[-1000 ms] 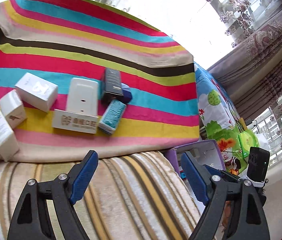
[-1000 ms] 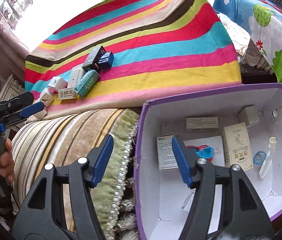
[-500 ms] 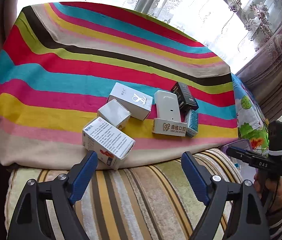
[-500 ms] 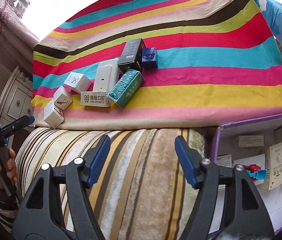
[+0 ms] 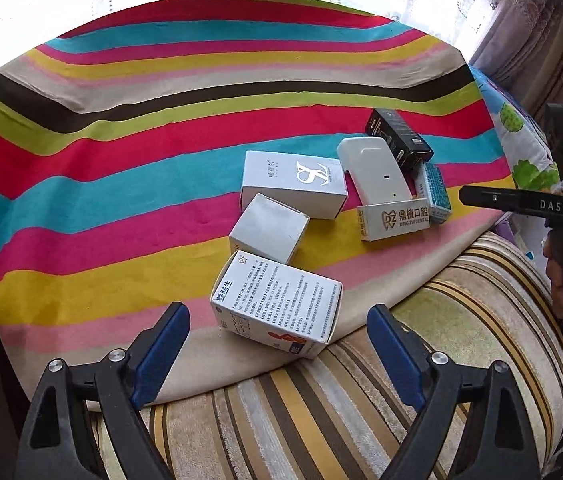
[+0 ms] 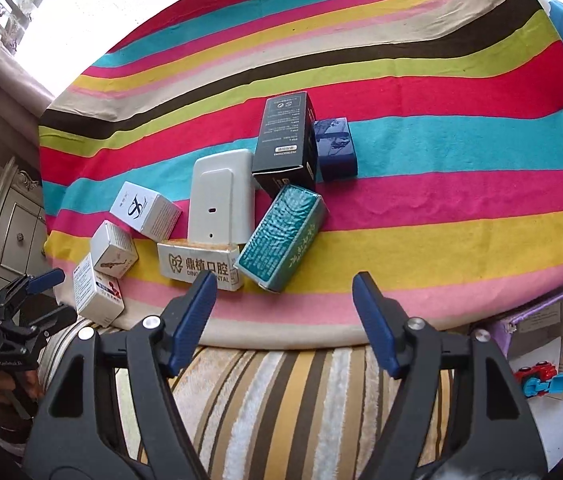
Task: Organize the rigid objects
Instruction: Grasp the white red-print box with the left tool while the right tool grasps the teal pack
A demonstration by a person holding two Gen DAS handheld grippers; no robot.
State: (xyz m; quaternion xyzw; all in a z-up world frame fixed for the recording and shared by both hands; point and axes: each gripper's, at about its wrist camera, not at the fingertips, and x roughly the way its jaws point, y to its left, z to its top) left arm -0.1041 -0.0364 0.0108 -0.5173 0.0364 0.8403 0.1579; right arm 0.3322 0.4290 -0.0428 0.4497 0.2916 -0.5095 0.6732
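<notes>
Several small boxes lie in a cluster on the striped cloth [image 5: 121,184]. Nearest my left gripper [image 5: 277,310] is a white printed box [image 5: 277,300]; the jaws are opening and the pads stand clear of it on either side. Behind it sit a small white cube box [image 5: 269,228], a white logo box [image 5: 293,184], a white rounded case [image 5: 373,172] and a dental box [image 5: 395,218]. My right gripper [image 6: 284,280] is also opening, with nothing held, just short of a teal box [image 6: 281,236]. A black box [image 6: 285,136] and a blue box [image 6: 335,148] lie beyond.
A striped plush cushion [image 6: 281,400] runs under both grippers at the cloth's near edge. A purple-rimmed storage box [image 6: 537,316] holding a toy car and cartons stands at the right. A cabinet [image 6: 13,224] is on the left, with curtains and a window behind.
Both grippers swung left from the purple storage box to the boxes on the cloth. The left one closed in on the printed box. Both sets of jaws widened a little.
</notes>
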